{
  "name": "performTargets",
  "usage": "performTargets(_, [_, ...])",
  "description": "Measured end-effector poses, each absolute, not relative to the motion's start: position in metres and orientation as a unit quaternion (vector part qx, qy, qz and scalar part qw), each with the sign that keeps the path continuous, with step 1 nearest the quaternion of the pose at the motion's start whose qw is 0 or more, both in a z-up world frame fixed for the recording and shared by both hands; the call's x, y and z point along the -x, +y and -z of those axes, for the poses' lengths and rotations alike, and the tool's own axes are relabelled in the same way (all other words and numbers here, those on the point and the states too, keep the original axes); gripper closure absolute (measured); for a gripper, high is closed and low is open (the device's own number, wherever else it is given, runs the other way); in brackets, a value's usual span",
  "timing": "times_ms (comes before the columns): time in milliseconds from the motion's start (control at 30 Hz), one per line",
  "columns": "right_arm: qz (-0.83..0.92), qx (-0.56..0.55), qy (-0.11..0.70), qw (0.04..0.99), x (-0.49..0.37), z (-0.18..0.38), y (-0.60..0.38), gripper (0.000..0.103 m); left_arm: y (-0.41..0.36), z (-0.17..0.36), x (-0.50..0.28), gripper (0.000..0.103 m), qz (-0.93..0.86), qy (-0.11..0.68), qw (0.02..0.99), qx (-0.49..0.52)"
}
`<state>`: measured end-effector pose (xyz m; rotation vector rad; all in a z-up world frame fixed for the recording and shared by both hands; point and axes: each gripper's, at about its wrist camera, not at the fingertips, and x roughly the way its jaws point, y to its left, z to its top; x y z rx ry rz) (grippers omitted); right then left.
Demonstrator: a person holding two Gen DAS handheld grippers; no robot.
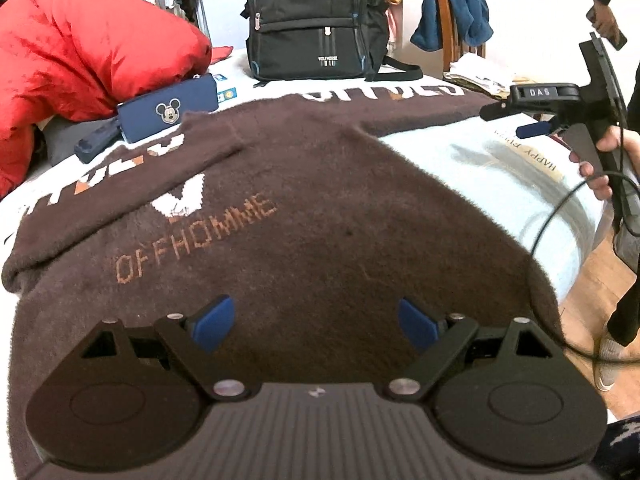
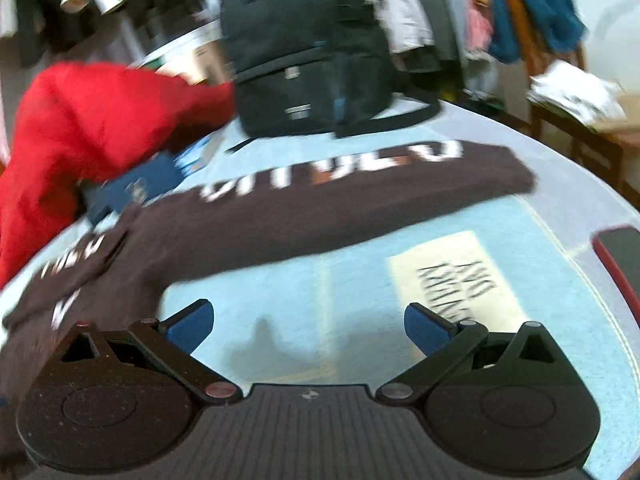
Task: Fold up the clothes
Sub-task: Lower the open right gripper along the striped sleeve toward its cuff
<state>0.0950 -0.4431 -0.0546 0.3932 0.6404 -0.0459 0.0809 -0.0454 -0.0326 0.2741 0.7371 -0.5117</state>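
Fingertips of the left gripper (image 1: 316,326) stand wide apart, blue pads (image 1: 214,322) empty, positioned over the lower body of the brown sweater (image 1: 320,208) with no fabric between them; whether the pads touch the knit cannot be determined. The right gripper (image 2: 310,326) is likewise spread wide and empty, its blue pads (image 2: 188,326) over the bare light-blue table cover (image 2: 304,280), just right of the sweater's body. In the left wrist view the right gripper (image 1: 516,118) appears at the right edge, held in a hand (image 1: 612,160) above the table, with a black cable (image 1: 560,240) hanging from it. The sweater lies flat on the cover, front up, with orange lettering "OFFHOMME" on the chest and a white motif above it. One sleeve with white letters extends toward the right side of the table; the other sleeve lies to the left. Beyond the sweater, a navy pouch (image 1: 168,110) with a mouse emblem rests beside a red padded jacket (image 1: 80,64). A black backpack (image 1: 316,20) stands upright at the far edge of the table. A wooden chair (image 1: 452,28) draped with a blue garment (image 1: 460,8) stands behind the table. The right wrist view is motion-blurred; a red-edged dark object (image 2: 622,256) lies at the right margin of the table.
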Motion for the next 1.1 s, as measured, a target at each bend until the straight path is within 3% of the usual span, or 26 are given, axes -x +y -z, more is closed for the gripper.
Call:
performTargets(267, [0.032,-0.276,0.302,0.912,-0.118,0.076,-0.489,0.000,-0.051,0.039,-0.086,0.014,0.247,0.362,0.888,-0.140])
performTargets(567, [0.024,-0.393,0.224,0.892,-0.144,0.102,-0.537,0.000,-0.056,0.043,-0.096,0.014,0.242,0.368,0.887,-0.142])
performTargets(1100, [0.024,-0.416,0.208,0.885,-0.203,0.109,-0.577,0.000,-0.061,0.048,-0.109,0.014,0.243,0.377,0.884,-0.134])
